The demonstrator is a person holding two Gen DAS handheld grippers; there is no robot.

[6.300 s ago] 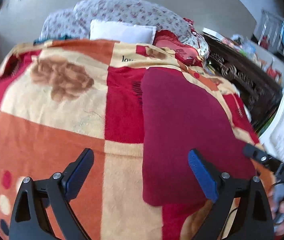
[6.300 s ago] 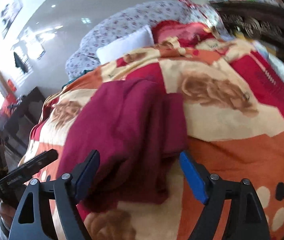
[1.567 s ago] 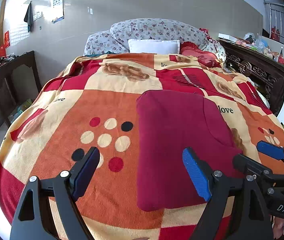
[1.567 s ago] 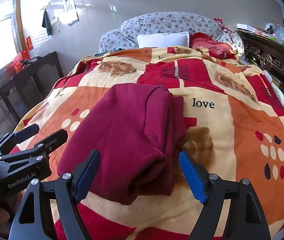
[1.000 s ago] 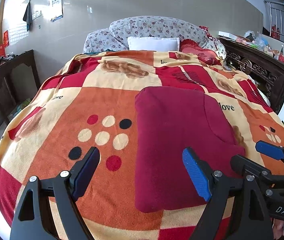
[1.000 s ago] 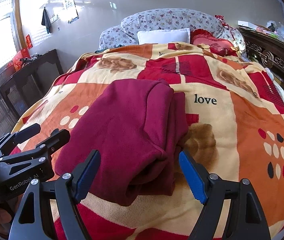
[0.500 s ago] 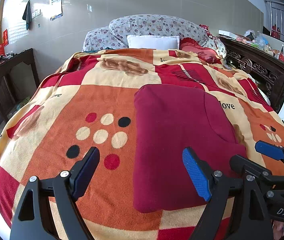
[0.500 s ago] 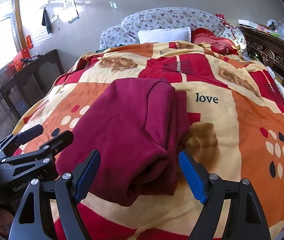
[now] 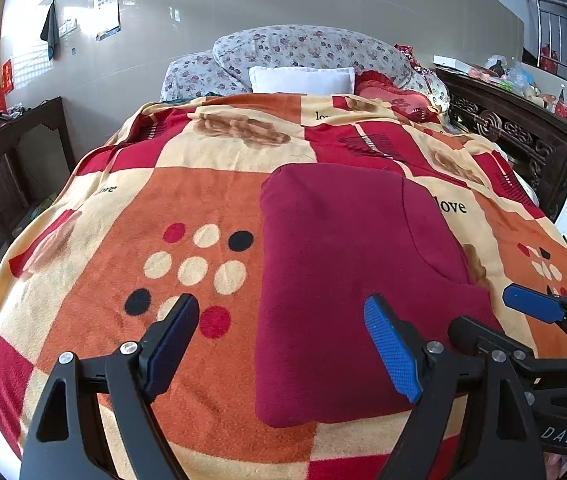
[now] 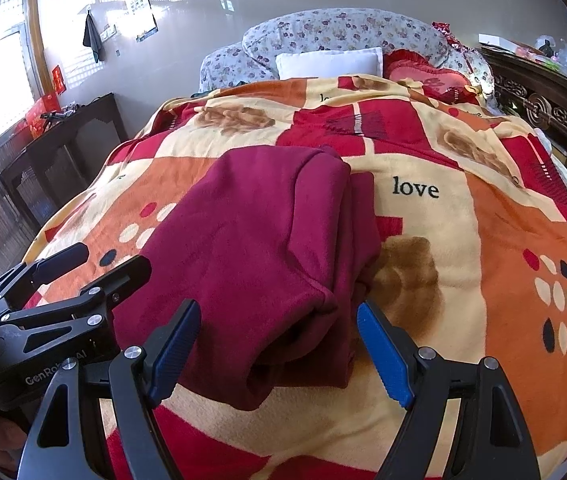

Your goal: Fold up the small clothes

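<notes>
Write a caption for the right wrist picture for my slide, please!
Open right hand-held gripper hovers over a folded maroon garment on a patchwork blanket.

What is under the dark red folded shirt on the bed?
The folded maroon garment lies on the patterned blanket, with orange, cream and red squares showing all around it. The bit of blanket right underneath is covered, so its pattern there cannot be seen.

folded maroon garment (image 10: 251, 248) lies on the patterned blanket (image 10: 483, 240), beyond the wide-open right claw (image 10: 277, 346).
</notes>
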